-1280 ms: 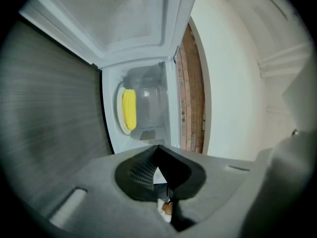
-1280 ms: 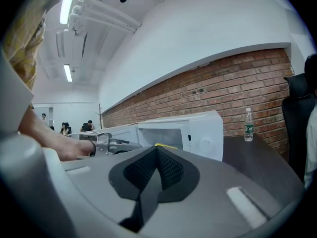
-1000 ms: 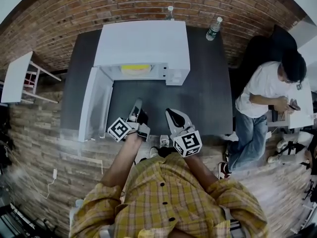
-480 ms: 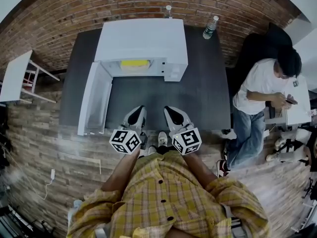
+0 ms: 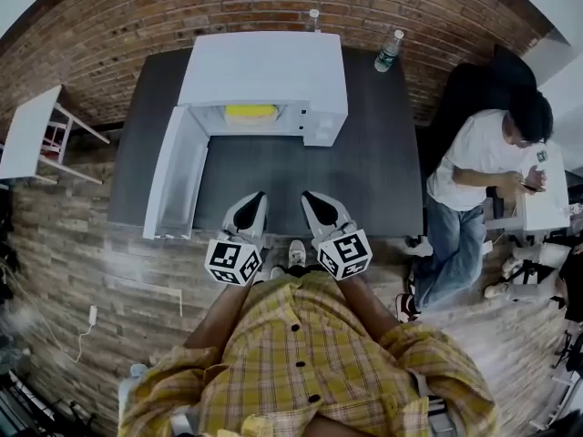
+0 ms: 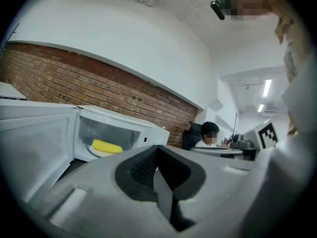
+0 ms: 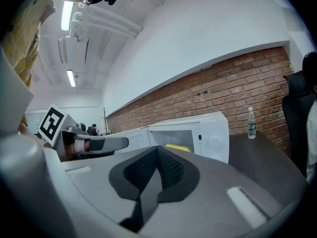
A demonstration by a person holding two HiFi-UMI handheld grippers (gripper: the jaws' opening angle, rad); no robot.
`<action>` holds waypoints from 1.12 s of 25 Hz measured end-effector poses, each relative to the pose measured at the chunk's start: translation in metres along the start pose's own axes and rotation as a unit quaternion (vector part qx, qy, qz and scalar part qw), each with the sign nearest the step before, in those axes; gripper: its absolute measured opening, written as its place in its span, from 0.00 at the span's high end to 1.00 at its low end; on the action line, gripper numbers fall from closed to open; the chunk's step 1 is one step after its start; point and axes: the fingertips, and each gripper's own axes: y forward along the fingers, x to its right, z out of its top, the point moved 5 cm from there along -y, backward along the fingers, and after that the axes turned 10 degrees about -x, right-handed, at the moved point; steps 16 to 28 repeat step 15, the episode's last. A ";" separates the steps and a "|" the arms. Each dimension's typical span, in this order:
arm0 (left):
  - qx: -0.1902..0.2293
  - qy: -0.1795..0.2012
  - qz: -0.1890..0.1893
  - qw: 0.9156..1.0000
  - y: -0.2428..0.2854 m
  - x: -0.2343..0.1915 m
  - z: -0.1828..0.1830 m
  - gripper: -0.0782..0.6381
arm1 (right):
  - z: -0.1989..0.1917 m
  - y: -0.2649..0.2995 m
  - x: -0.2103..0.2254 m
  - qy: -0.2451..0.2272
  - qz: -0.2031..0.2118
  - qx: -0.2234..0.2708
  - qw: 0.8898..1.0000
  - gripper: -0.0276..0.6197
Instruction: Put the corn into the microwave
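The yellow corn [image 5: 250, 111] lies on a plate inside the white microwave [image 5: 264, 66], whose door [image 5: 173, 185] stands swung open to the left. In the left gripper view the corn [image 6: 107, 146] shows in the open cavity ahead and to the left. The right gripper view has the corn [image 7: 177, 147] straight ahead. My left gripper [image 5: 252, 200] and right gripper [image 5: 313, 200] hover side by side over the dark table's near edge, well short of the microwave. Both are shut with nothing between the jaws.
A water bottle [image 5: 389, 51] stands on the table [image 5: 383, 167] to the right of the microwave, another bottle [image 5: 313, 18] behind it. A seated person [image 5: 483, 176] is off the table's right side. A white side table [image 5: 32, 139] stands at left.
My left gripper has pulled back from near the open door toward the table's near edge and rolled upright. It now sits level beside the right gripper, which has barely moved.
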 end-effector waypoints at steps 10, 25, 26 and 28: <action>0.000 0.022 0.011 1.000 -0.003 0.001 0.008 0.90 | 0.006 0.002 0.004 0.004 0.003 0.013 1.000 0.95; -0.008 0.035 0.009 0.999 0.002 0.003 0.006 0.90 | 0.006 0.006 0.007 0.001 0.007 0.013 1.000 0.95; -0.008 0.035 0.009 0.999 0.002 0.003 0.006 0.90 | 0.006 0.006 0.007 0.001 0.007 0.013 1.000 0.95; -0.008 0.035 0.009 0.999 0.002 0.003 0.006 0.90 | 0.006 0.006 0.007 0.001 0.007 0.013 1.000 0.95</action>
